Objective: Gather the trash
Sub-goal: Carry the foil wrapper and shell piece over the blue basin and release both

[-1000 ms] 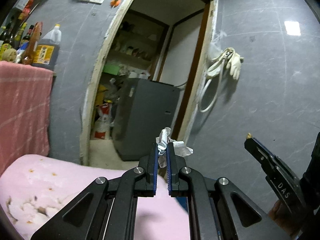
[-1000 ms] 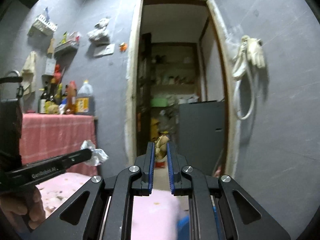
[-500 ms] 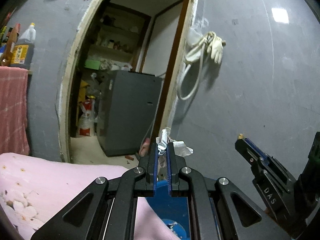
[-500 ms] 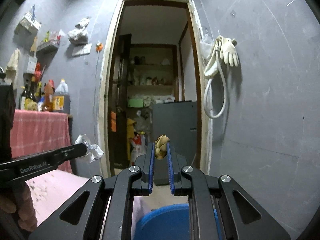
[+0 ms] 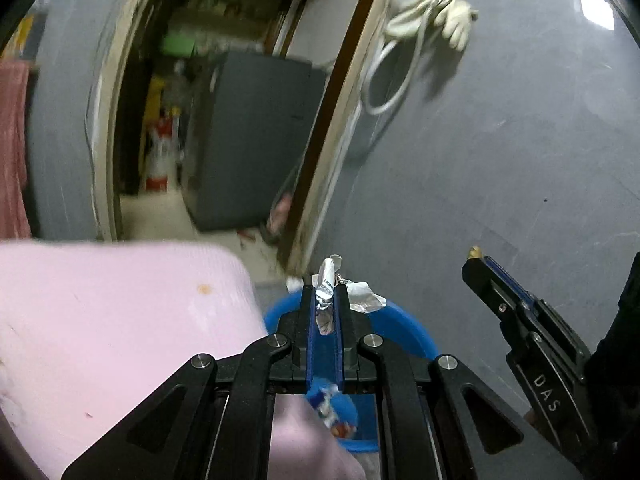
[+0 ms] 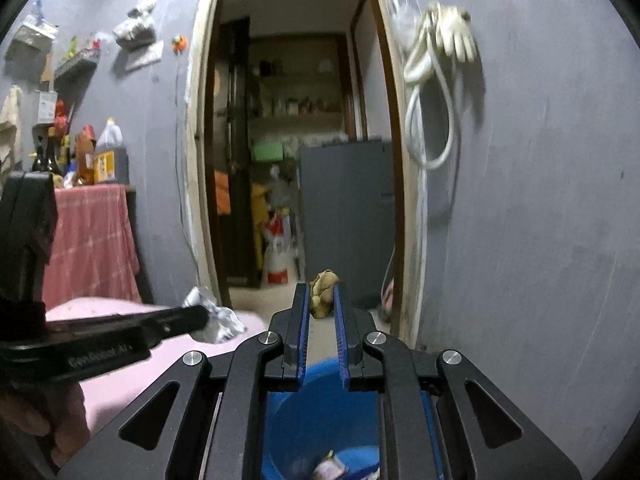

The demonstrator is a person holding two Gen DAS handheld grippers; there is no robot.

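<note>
My left gripper (image 5: 325, 294) is shut on a crumpled silvery wrapper (image 5: 329, 280) and holds it over the near rim of a blue bin (image 5: 404, 330) on the floor. My right gripper (image 6: 322, 300) is shut on a small tan crumpled scrap (image 6: 323, 293), above the same blue bin (image 6: 320, 412), which has some trash inside. The right gripper (image 5: 478, 262) shows at the right of the left wrist view. The left gripper (image 6: 200, 316) with its wrapper (image 6: 216, 318) shows at the left of the right wrist view.
A pink-covered table (image 5: 120, 320) lies left of the bin. Ahead is a doorway with a grey fridge (image 6: 344, 216). A grey wall with a hanging hose and glove (image 6: 444, 52) is to the right. A red-clothed counter with bottles (image 6: 88, 232) stands at the left.
Both grippers have moved right and down, off the pink table, toward the blue bin, which now lies below them. Each still holds its piece of trash.
</note>
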